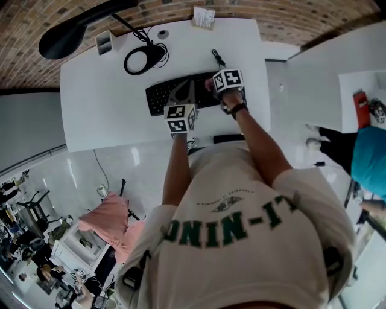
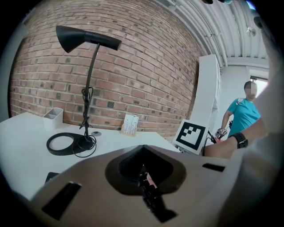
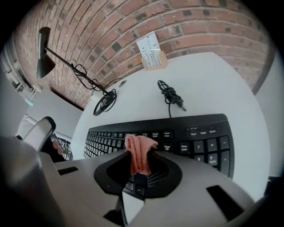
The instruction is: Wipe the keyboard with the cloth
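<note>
A black keyboard (image 1: pixel 160 95) lies on the white desk (image 1: pixel 102 114). My right gripper (image 1: pixel 224 87) hangs over the keyboard's right half, shut on a pink knitted cloth (image 3: pixel 139 153). In the right gripper view the cloth sticks up out of the jaws (image 3: pixel 138 175), just above the keys (image 3: pixel 195 137). My left gripper (image 1: pixel 180 107) hovers over the keyboard's middle front and points up toward the brick wall. Its jaws (image 2: pixel 144 177) look closed, with a small pinkish speck at the seam that I cannot identify. Only a dark corner of the keyboard (image 2: pixel 51 176) shows in the left gripper view.
A black desk lamp (image 2: pixel 88 37) stands at the back left, its ring base and cable (image 1: pixel 143 59) behind the keyboard. A coiled cable (image 3: pixel 171 95), a card stand (image 1: pixel 204 17) and a white holder (image 1: pixel 105 42) sit at the back. A person in teal (image 1: pixel 371 157) stands right.
</note>
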The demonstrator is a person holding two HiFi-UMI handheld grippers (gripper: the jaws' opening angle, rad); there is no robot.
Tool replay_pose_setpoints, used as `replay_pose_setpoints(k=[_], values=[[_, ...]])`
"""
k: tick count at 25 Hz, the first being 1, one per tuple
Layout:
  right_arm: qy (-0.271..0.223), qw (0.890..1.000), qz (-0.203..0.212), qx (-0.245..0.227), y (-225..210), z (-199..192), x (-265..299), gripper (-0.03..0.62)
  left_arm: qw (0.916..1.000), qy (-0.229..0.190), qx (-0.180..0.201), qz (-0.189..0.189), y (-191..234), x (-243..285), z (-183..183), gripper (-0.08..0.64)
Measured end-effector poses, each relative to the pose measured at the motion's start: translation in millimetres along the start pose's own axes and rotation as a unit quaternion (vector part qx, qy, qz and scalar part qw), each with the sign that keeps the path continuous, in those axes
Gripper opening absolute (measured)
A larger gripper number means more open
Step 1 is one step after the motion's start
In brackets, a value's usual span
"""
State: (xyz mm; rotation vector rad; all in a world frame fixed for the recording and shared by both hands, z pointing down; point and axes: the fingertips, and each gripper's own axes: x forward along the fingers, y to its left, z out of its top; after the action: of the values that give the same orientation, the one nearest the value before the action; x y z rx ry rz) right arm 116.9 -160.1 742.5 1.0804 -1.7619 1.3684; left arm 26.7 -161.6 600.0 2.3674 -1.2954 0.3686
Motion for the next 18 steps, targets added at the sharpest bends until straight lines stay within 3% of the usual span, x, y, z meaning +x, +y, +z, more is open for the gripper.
replay_pose_setpoints(k=[12, 18], values=[[-0.023, 0.999, -0.033, 0.026, -62.3, -3.6, -34.0, 0.049, 0.9993, 0.003, 0.001, -0.037, -33.0, 31.4, 3.4, -0.008], [-0.026, 0.997, -0.067, 0.009, -87.2, -3.2, -46.8, 0.049, 0.9990, -0.002, -0.009, -0.043, -41.0, 44.0, 3.5, -0.008]])
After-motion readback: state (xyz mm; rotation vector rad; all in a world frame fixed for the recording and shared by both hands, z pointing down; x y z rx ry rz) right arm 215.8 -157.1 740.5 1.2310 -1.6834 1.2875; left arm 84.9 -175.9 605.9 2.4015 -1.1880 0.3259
